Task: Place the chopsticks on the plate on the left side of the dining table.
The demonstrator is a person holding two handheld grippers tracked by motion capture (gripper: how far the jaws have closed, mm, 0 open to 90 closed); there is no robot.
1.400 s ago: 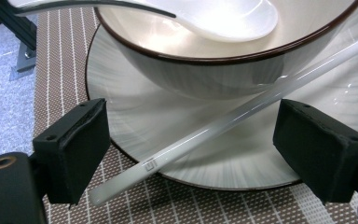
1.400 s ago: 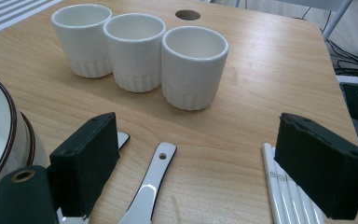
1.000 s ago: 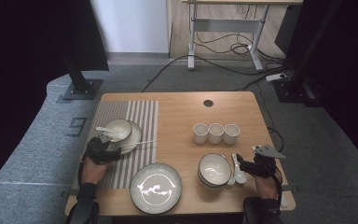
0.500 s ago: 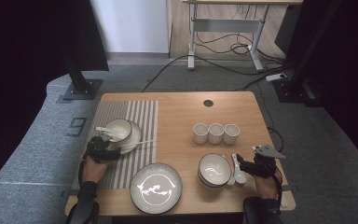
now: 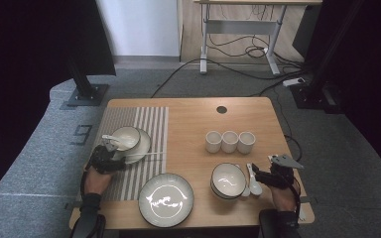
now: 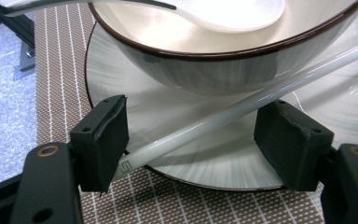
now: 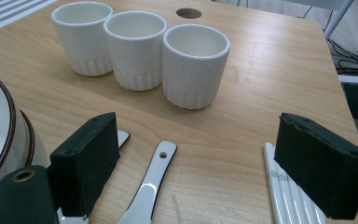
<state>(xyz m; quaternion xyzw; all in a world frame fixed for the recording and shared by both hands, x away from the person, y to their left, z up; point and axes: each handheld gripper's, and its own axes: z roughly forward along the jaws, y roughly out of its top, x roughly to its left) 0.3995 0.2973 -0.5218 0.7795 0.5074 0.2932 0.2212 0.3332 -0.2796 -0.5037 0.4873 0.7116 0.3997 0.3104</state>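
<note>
We find the left gripper (image 6: 191, 140) partly open, jaws just closing around a white chopstick (image 6: 242, 109) on the plate (image 6: 121, 60) at nine o'clock, pads not yet pressing. An "S" mark shows near its tip.

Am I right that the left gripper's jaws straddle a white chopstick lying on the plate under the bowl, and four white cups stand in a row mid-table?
Not four. The high view shows three white cups in the row. The rest holds: in the left gripper view, the left gripper straddles the white chopstick, which lies on the plate under the bowl.
</note>
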